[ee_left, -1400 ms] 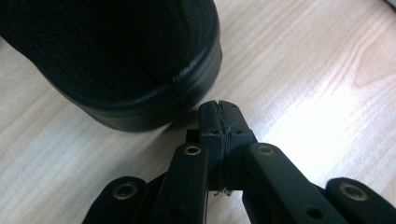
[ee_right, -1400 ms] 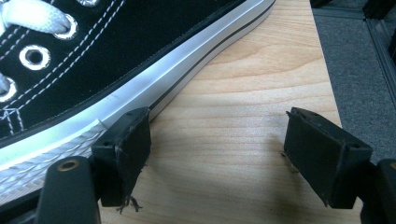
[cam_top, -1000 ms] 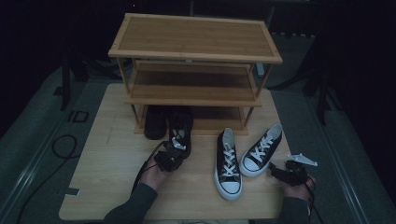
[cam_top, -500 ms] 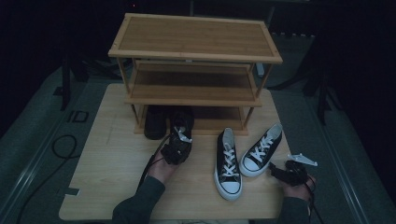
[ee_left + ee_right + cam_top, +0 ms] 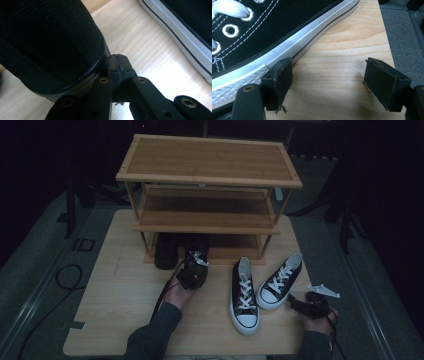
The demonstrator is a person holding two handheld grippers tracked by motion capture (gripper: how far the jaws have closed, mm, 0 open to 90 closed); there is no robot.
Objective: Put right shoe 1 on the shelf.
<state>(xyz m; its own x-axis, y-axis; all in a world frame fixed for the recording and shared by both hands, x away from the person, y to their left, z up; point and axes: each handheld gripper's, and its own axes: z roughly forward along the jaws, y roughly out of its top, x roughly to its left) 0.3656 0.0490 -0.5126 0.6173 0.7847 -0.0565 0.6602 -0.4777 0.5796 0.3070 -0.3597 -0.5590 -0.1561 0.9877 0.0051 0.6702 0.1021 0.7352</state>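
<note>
left gripper [image 5: 196, 268], jaws pressed together, noses a black shoe [image 5: 197, 247] at the rack's [image 5: 207, 222] bottom edge; right gripper [image 5: 300, 304], jaws spread, sits beside a sneaker [image 5: 278, 281] on open tabletop [image 5: 120, 295].

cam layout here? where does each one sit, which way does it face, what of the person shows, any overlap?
High view: above the person's side, looking forward and down on the table and shoe rack; both forearms, left gripper, right gripper.
Left gripper view: on the left gripper, jaws shut, beside a black mesh shoe.
Right gripper view: on the right gripper, jaws open, by the right sneaker.
Shared: that sneaker in high and right gripper views.
</note>
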